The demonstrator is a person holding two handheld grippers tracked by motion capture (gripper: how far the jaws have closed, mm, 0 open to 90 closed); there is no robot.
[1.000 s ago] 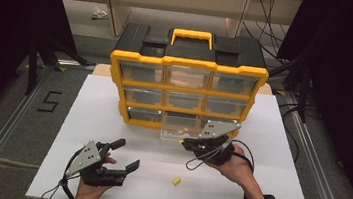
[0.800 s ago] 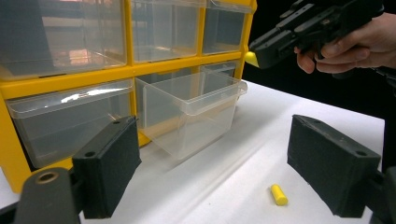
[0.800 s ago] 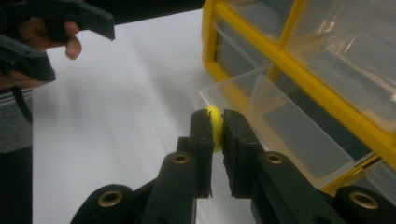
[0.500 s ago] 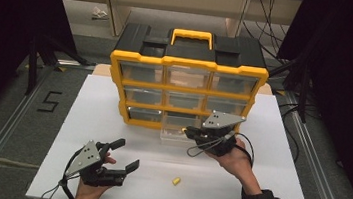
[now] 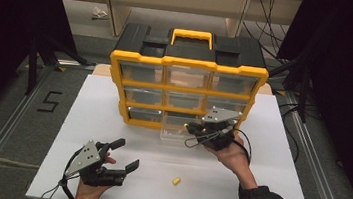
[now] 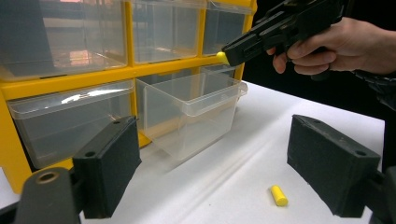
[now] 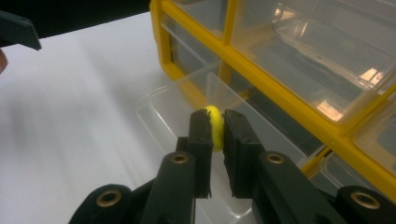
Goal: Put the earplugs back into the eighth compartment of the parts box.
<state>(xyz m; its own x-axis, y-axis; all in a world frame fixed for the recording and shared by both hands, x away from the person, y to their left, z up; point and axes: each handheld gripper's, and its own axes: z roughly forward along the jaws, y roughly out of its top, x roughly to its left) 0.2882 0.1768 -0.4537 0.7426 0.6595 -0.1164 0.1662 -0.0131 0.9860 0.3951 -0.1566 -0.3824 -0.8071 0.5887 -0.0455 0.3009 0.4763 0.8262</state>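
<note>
A yellow and black organiser (image 5: 188, 65) with clear drawers stands at the back of the white table (image 5: 86, 119). Its bottom middle drawer (image 5: 175, 132) (image 6: 187, 112) (image 7: 187, 112) is pulled out. My right gripper (image 5: 189, 127) (image 7: 215, 125) hovers over that drawer, shut on a small yellow plug (image 7: 215, 123) (image 6: 222, 57). A second yellow plug (image 5: 175, 181) (image 6: 279, 195) lies on the table in front. My left gripper (image 5: 125, 155) (image 6: 224, 168) rests open near the front left, nothing between its jaws.
The organiser's other drawers are pushed in and look empty. A shelf unit (image 5: 175, 4) stands behind the table. Metal rails (image 5: 5, 125) run along both sides on the grey floor, with a "5" mark (image 5: 49, 101) at left.
My right gripper has risen and moved forward from the table surface to above the open drawer, carrying the plug. The left gripper has stayed put.
</note>
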